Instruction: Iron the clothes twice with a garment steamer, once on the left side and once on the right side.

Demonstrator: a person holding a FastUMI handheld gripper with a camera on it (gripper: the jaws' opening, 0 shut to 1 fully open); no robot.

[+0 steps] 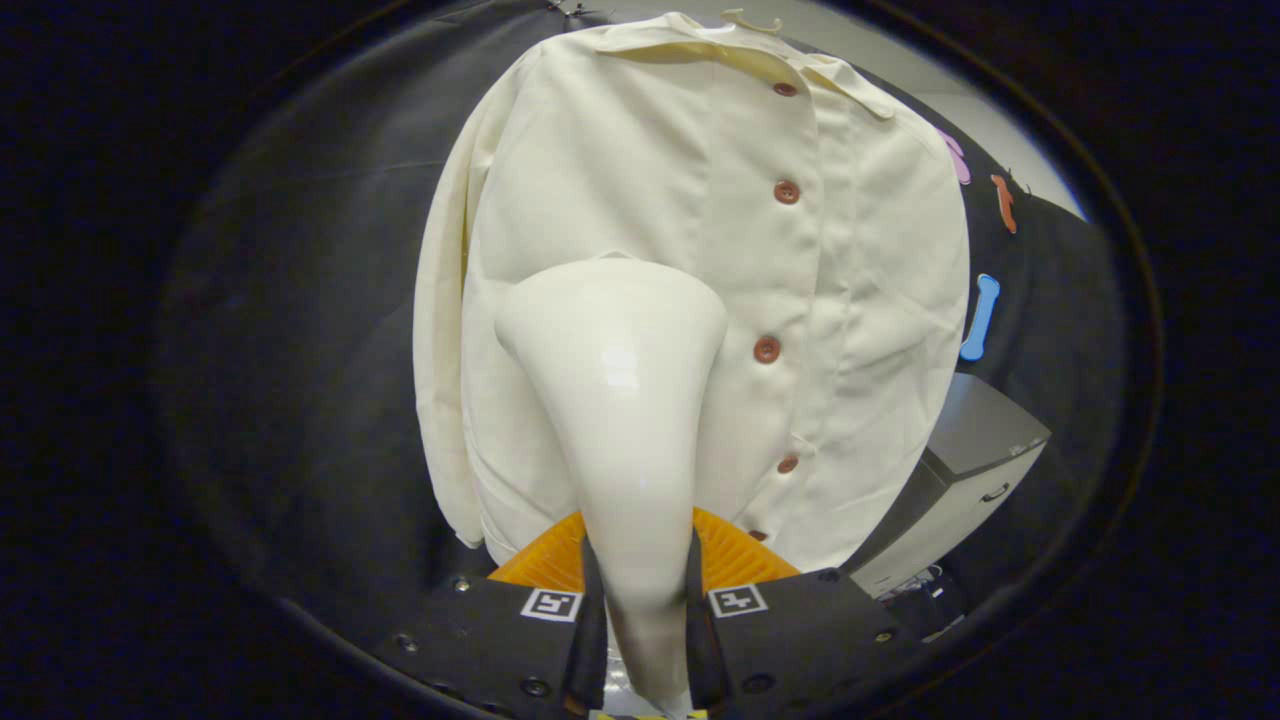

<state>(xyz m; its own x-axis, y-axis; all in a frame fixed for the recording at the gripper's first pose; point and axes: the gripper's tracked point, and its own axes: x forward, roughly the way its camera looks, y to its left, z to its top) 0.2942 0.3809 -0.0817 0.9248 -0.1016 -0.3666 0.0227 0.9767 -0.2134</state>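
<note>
steamer [620, 400] before shirt [850, 300], cabinet [960, 480] right of shirt

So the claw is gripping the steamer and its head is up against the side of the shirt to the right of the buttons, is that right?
Not quite. The gripper view shows the claw shut on the garment steamer, but the steamer's head sits against the cream shirt on the side to the left of the row of brown buttons, not to the right of it.

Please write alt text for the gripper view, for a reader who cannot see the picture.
The gripper is shut on the handle of a white garment steamer, whose wide head is at a cream shirt with brown buttons, on the side left of the button row. The shirt hangs before a black cloth wall; a grey cabinet stands beside it.
</note>
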